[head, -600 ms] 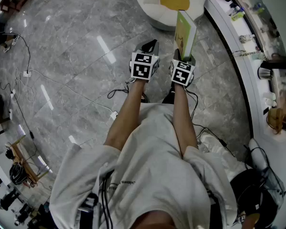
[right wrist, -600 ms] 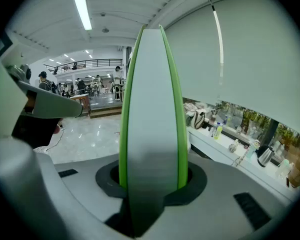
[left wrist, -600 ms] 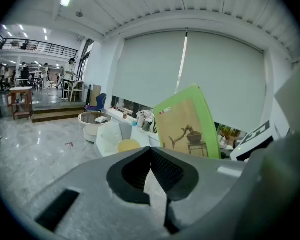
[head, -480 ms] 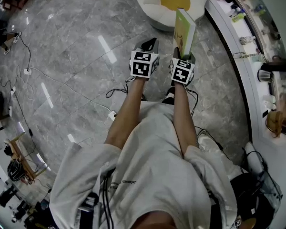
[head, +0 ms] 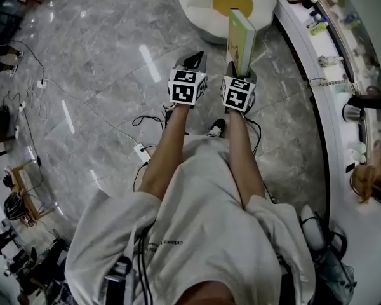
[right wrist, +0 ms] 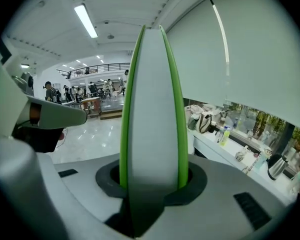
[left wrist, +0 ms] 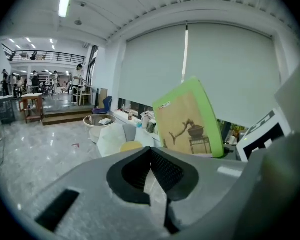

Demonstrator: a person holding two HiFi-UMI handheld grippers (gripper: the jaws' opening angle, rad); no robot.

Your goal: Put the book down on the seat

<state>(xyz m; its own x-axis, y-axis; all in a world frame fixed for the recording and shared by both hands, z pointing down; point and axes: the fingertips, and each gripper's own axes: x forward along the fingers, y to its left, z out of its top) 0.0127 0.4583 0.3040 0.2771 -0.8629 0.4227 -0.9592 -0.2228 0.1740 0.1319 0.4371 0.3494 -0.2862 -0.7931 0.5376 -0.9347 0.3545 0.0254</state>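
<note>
R tool [right wrist: 151, 186] clamped wide on green book [right wrist: 152, 109], held upright; L tool [left wrist: 157, 184] jaws together, empty.

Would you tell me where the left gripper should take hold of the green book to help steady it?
Probably the upper part of the book, along its near long edge, coming from the person's side with jaws opened to straddle both covers. It stands upright and thin, clamped at its bottom by the right gripper; the left gripper is shut and empty.
</note>
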